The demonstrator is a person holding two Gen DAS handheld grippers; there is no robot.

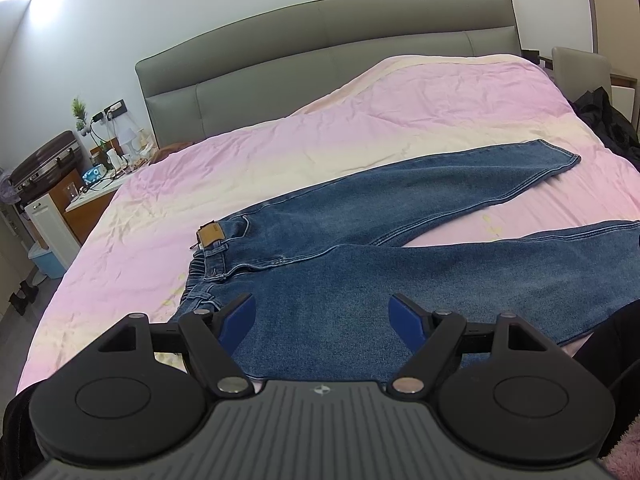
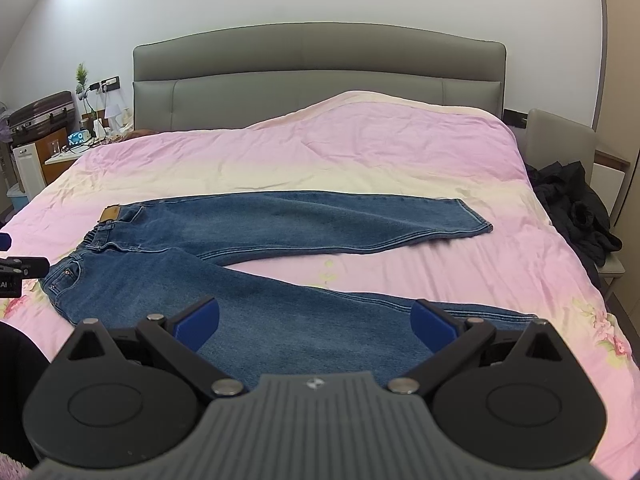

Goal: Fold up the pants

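Blue jeans [image 1: 360,216] lie flat on the pink bedspread [image 1: 280,148], waistband to the left, the two legs spread apart in a V toward the right. They also show in the right wrist view [image 2: 280,224]. My left gripper [image 1: 322,314] is open and empty, hovering over the near leg close to the waistband. My right gripper [image 2: 316,322] is open and empty, over the near leg further along. A part of the left gripper [image 2: 16,268] shows at the left edge of the right wrist view.
A grey padded headboard [image 2: 320,64] stands at the far end. A cluttered nightstand [image 1: 96,184] and a suitcase [image 1: 44,160] are at the left. Dark clothes [image 2: 576,216] lie on a chair at the bed's right side.
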